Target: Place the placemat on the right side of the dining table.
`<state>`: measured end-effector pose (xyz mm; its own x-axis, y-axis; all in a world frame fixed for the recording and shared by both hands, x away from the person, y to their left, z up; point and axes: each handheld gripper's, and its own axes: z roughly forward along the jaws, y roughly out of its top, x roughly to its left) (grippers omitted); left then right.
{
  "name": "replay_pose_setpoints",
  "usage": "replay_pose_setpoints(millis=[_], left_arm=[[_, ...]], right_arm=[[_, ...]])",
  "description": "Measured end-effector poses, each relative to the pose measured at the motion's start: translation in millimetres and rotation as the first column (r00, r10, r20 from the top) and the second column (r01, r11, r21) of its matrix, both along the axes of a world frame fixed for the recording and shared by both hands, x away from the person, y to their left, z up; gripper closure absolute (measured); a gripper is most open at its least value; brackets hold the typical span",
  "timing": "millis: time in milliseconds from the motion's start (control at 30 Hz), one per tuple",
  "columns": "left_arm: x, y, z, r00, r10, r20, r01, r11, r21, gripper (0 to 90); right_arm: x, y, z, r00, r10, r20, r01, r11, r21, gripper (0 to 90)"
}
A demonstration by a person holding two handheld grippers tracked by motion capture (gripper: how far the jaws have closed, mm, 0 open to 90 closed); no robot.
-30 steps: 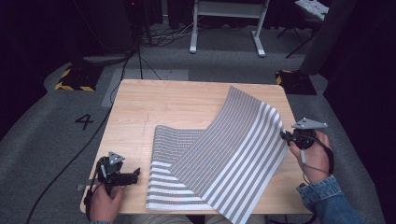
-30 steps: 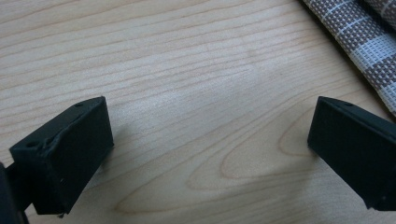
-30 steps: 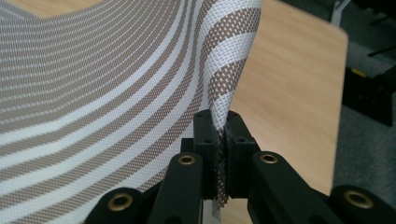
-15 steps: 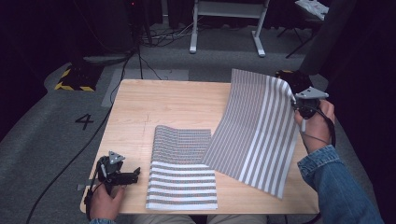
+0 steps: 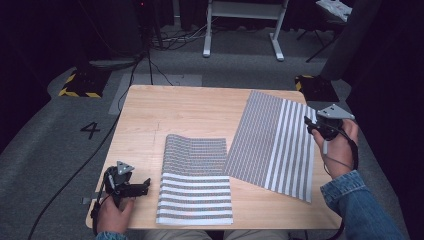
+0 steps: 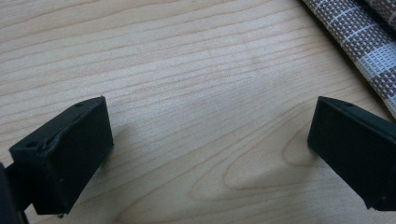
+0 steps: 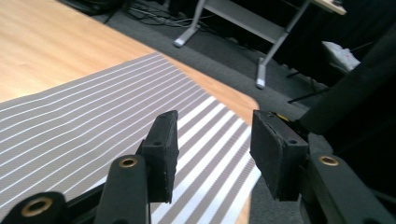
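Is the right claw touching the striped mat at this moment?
Apart. The right gripper view shows the right claw open, empty space between its jaws, with the striped mat lying flat on the table beyond them.

Your left claw (image 5: 145, 186) rests near the surface's front left corner, jaws spread wide. Your right claw (image 5: 311, 125) hangs at the right edge, jaws apart, wrist raised.
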<state>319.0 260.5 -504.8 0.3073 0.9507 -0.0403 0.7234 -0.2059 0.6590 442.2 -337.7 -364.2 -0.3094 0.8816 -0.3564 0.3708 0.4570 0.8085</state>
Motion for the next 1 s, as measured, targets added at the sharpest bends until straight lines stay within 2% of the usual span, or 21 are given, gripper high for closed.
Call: replay_pose_setpoints(millis=[167, 267, 333, 367, 400, 467, 600, 800, 833, 1000], left_arm=[[0.3, -0.1, 0.2, 1.0000, 0.002, -0.001, -0.002, 1.0000, 0.003, 0.1], [0.4, -0.1, 0.2, 1.0000, 0.002, -0.001, -0.002, 1.0000, 0.003, 0.1], [0.4, -0.1, 0.2, 1.0000, 0.002, -0.001, -0.002, 1.0000, 0.003, 0.1], [0.4, -0.1, 0.2, 1.0000, 0.003, -0.001, -0.003, 1.0000, 0.003, 0.2], [0.4, -0.2, 0.2, 1.0000, 0.003, -0.001, -0.003, 1.0000, 0.003, 0.1], [0.4, -0.2, 0.2, 1.0000, 0.002, -0.001, -0.002, 1.0000, 0.003, 0.1], [0.3, -0.2, 0.2, 1.0000, 0.003, -0.001, -0.003, 1.0000, 0.004, 0.1], [-0.2, -0.1, 0.1, 1.0000, 0.002, 0.001, -0.002, 1.0000, 0.003, 0.2], [-0.4, -0.1, 0.1, 1.0000, 0.003, 0.001, -0.003, 1.0000, 0.002, 0.2], [-1.7, -0.4, 0.1, 1.0000, 0.002, -0.005, -0.002, 1.0000, -0.003, 0.2]], right_arm=[[-19.8, 12.0, 1.6, 0.9965, 0.062, -0.056, -0.059, 0.996, 0.061, 47.9], [-31.2, 23.2, -0.8, 0.9849, 0.114, -0.131, -0.094, 0.984, 0.150, 45.3], [-39.2, 35.6, -3.8, 0.9708, 0.160, -0.178, -0.125, 0.973, 0.195, 43.4], [-41.5, 39.9, -5.1, 0.9653, 0.178, -0.192, -0.138, 0.970, 0.202, 43.0], [-45.0, 47.8, -7.5, 0.9552, 0.204, -0.214, -0.159, 0.964, 0.211, 42.6], [-49.4, 59.7, -11.0, 0.9419, 0.238, -0.238, -0.184, 0.956, 0.227, 40.9], [-55.5, 88.4, -21.2, 0.9086, 0.308, -0.282, -0.242, 0.939, 0.245, 38.4], [-55.3, 118.9, -36.8, 0.8744, 0.362, -0.323, -0.295, 0.925, 0.240, 36.9], [-55.6, 125.3, -40.3, 0.8663, 0.370, -0.336, -0.298, 0.922, 0.247, 36.6], [-54.9, 147.3, -56.0, 0.8372, 0.406, -0.366, -0.329, 0.909, 0.256, 35.6]])
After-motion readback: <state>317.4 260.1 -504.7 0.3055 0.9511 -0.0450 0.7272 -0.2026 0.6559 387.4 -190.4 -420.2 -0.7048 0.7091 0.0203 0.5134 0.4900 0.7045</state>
